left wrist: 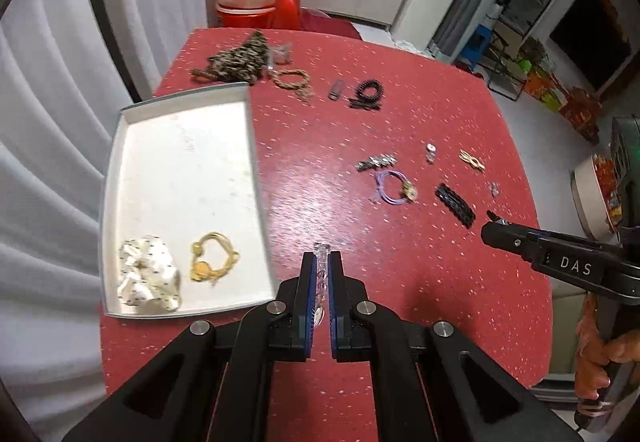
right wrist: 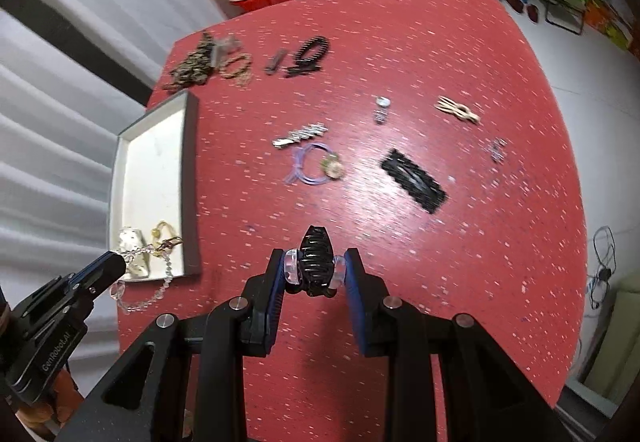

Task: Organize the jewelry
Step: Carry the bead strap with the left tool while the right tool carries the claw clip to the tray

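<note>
Red speckled worktop (left wrist: pixel 360 322) fills both views, with a shallow white tray (left wrist: pixel 256 170) at the left of the frame and loose pieces scattered across the middle and far side. Your left claw (left wrist: pixel 321 262) is closed on a clear beaded bracelet (right wrist: pixel 160 282); in the right wrist view it dangles in a loop from the tips, just at the tray's near corner. Your right claw (right wrist: pixel 316 266) is clamped on a black hair claw clip (right wrist: pixel 317 262), hanging above the worktop near the lower middle of the frame. Inside the tray already lie a white scrunchie (left wrist: pixel 148 274) and a gold bracelet (left wrist: pixel 214 258).

Watch the bracelet: only a short stretch sits between the pads, so a quick swing toward the tray could let the beads slip out or snag the tray wall. The clip looks pinched across its rounded ends, which may pivot or pop free if you squeeze harder. On the way, keep the right claw clear of the black barrette (right wrist: pixel 412 180) and the purple hair tie (right wrist: pixel 316 166), or you'll sweep them aside
</note>
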{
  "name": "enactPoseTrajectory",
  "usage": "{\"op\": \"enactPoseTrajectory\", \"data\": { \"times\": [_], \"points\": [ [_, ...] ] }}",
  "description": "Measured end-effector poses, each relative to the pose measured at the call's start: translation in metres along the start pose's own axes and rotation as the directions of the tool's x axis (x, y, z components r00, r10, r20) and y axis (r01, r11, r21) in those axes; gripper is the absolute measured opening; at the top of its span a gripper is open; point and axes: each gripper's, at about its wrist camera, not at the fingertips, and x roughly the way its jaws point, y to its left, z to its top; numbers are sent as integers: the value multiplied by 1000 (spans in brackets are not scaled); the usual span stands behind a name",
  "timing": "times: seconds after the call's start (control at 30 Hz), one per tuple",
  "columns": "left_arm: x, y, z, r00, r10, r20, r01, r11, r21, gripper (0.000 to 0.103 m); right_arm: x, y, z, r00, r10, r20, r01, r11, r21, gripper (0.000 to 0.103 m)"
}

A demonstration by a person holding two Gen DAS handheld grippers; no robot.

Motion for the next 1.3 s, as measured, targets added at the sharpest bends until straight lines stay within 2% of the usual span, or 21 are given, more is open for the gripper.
{"op": "enactPoseTrajectory", "data": {
  "times": [0.37, 0.63, 0.9, 1.13, 1.3],
  "points": [
    [-17, 59, 11, 998, 47, 52, -42, 995, -88, 7, 14, 76, 22, 998, 56, -1, -56, 990, -127, 32],
    [-15, 104, 26, 994, 82, 79, -70, 987, -146, 7, 33, 133, 43, 995, 99, -12, -99, 973, -207, 32],
    [13, 144, 38, 991, 106, 79, -89, 976, -198, 7, 68, 179, 58, 989, 134, -56, -144, 958, -246, 31],
    [49, 171, 35, 991, 123, 52, -108, 966, -237, 7, 105, 198, 65, 984, 150, -98, -171, 954, -248, 31],
    [76, 180, 31, 992, 123, 28, -114, 966, -230, 7, 137, 203, 68, 982, 146, -119, -171, 955, -244, 31]
  ]
}}
